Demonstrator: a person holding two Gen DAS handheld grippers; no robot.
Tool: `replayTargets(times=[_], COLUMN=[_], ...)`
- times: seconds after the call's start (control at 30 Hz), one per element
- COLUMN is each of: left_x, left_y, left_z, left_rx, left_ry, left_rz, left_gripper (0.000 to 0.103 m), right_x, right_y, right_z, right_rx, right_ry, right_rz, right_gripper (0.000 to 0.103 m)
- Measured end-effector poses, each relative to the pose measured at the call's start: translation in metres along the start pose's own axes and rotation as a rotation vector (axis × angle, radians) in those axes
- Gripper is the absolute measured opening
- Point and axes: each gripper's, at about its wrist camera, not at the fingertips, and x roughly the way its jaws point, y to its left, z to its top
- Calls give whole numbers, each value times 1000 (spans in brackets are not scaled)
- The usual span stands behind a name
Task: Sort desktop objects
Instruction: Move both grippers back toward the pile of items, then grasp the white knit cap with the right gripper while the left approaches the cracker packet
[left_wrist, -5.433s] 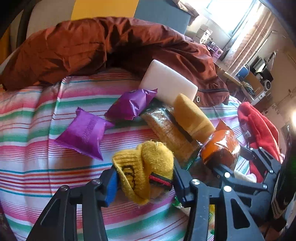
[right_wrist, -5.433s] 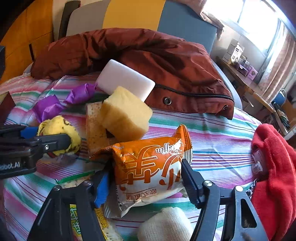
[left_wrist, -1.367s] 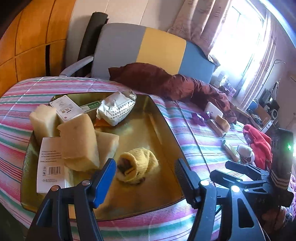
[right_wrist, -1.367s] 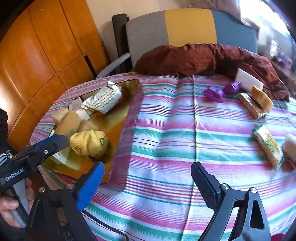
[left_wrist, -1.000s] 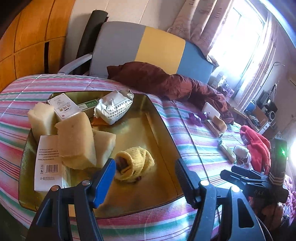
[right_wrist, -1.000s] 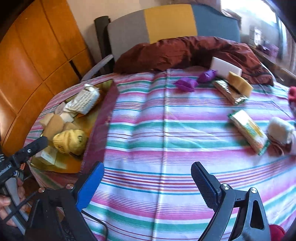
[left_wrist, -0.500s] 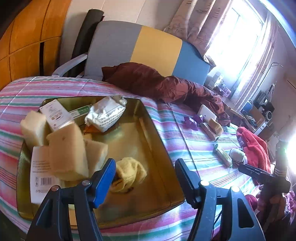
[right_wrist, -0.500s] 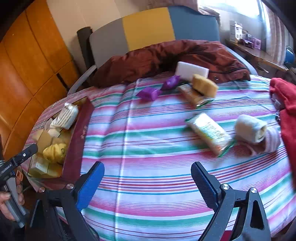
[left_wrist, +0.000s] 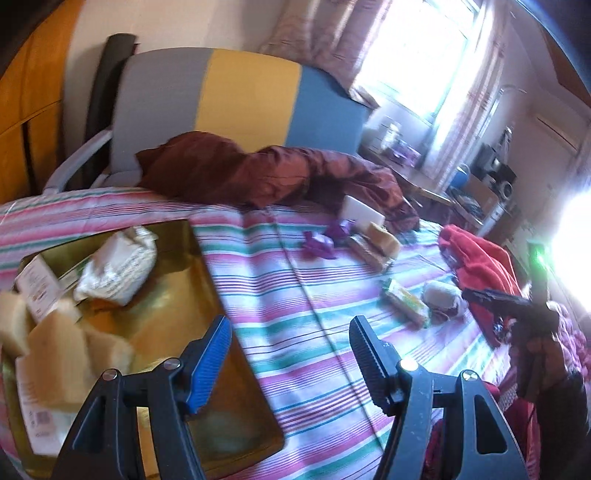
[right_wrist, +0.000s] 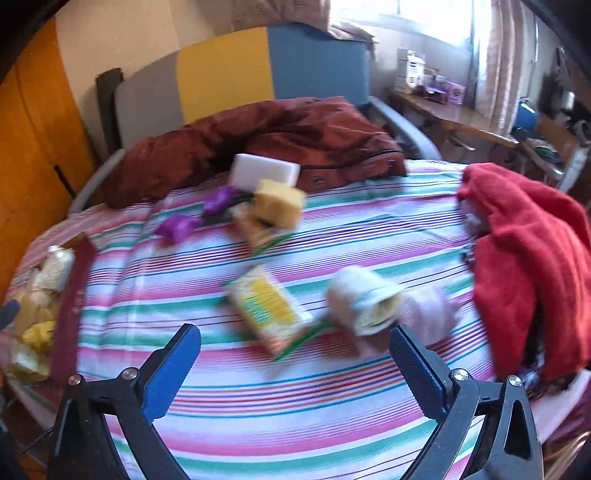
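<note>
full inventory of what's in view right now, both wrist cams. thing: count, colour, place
tray: 1, gold, left end of the striped cloth
white packet: 1, white, in the tray
sponges: several, tan, in the tray
yellow sock: 1, yellow, in the tray
purple wrappers: 2, purple, far side of the cloth
yellow sponge: 1, yellow, on a snack pack
white block: 1, white, against the brown jacket
snack packet: 1, yellow-green, mid cloth
rolled sock: 1, cream, right of the snack packet
red garment: 1, red, right edge
left gripper: open, empty
right gripper: jaws opening, empty
</note>
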Motion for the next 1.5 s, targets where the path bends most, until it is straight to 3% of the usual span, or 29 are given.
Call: replayTargets(times=[0.27,0.57,0.7,0.87,1.17,1.33,1.5], left_x=[35,80,101,138,195,228,252], left_y=[-38,-71,-86,-104,-145,-163,-173], left_z=[10,11,11,13,23,23,21], left_rx=[80,119,137,112,73,1,-55], left_ry=[70,181,227,306,416,498,539], left_rz=[-43,-98,-122,-171,-232,-221,-162], left_gripper=[67,67,67,66,66,66,66], right_x=[25,64,82,83,72,61,49], right_y=[-45,-39,-36,-32,-38,-43,-49], right_z=[20,20,15,11,18,23,27], right_rx=[62,-25,-66,-107,-48,-9,20], right_ry=[2,37,82,86,36,-12,-53], right_rz=[-28,-30,-48,-45,-21,-20,-4], right_gripper=[94,92,64,61,56,56,56])
